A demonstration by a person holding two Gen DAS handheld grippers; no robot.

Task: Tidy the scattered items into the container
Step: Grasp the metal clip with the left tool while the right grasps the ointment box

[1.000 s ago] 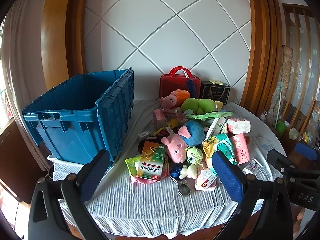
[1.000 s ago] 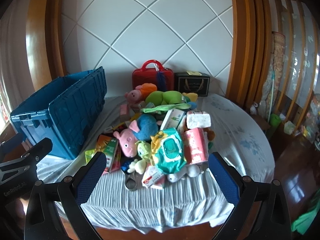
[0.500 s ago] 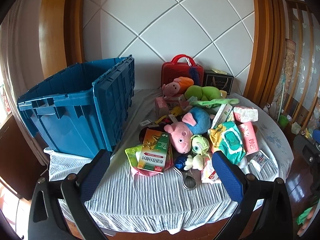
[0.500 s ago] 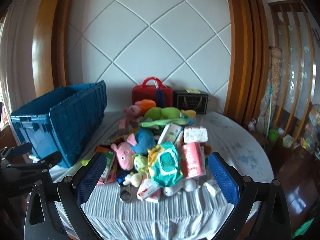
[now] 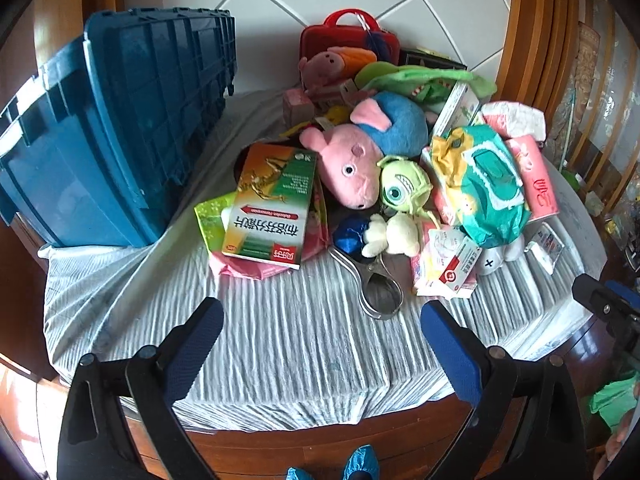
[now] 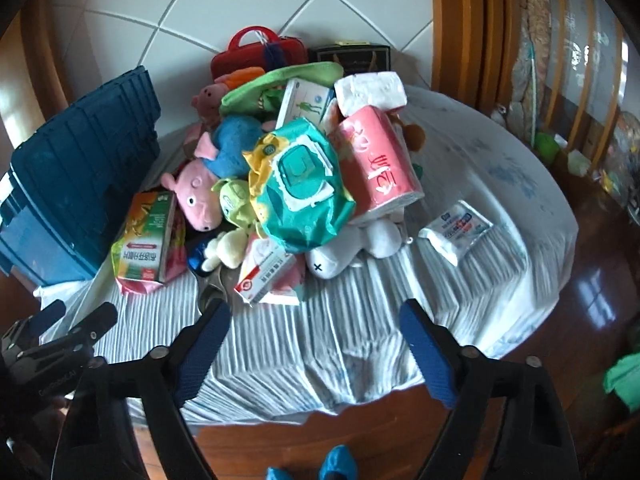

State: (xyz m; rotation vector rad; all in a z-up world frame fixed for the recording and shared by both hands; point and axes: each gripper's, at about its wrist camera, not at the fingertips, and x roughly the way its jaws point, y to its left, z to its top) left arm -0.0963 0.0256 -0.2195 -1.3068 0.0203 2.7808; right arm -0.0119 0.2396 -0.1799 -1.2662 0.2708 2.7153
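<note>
1. Left gripper: its two blue-padded fingers stand wide apart with nothing between them, above the near edge of the round table under a white-and-grey striped cloth.
2. Right gripper: its fingers are likewise spread and hold nothing, above the same cloth edge.
3. Large dark-blue ribbed plastic crate: it stands at the left of the table, just beside the pile. Neither view shows its interior.
4. Scattered items, seen in both views: a green-and-orange cardboard medicine box lying on pink and yellow-green packets; a pink pig plush with a blue body; a green one-eyed monster plush; a teal wet-wipe pack with a flip lid; a pink tissue roll pack.
5. Left wrist view only: a metal folding-handle scoop lies clear on the cloth in front of the plush toys; in the right wrist view only its edge shows.
6. Right wrist view only: a small flat white sachet with blue print lies alone on the cloth, well apart from the pile; a white plush with an x mark shows in full.
7. At the rear, against the tiled wall: a red hard case with a loop handle and a black box.
8. Each view shows the other gripper at its frame edge.
</note>
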